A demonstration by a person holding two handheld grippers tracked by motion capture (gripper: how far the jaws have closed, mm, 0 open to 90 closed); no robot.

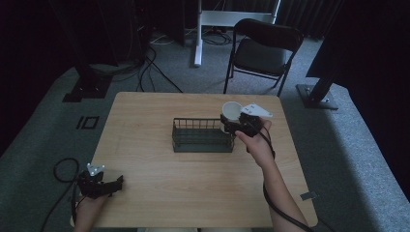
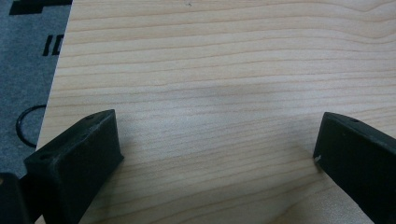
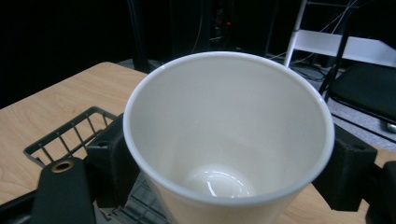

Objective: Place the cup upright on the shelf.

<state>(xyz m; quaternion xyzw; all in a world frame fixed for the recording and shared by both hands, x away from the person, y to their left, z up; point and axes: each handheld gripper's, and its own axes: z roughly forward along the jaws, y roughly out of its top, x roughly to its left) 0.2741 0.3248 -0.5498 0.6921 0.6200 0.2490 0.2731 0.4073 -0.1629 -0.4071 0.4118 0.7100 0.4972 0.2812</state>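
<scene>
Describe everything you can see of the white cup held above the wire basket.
The cup is plain white, glossy like glazed ceramic or hard plastic, with a round rim and walls that narrow to a small shiny bottom. It is empty and shows no handle. It stands roughly upright, mouth up, clamped between the two black jaws of the right claw, one on each side of its wall. It hangs at the right end of the dark wire basket, above the wooden table.
</scene>
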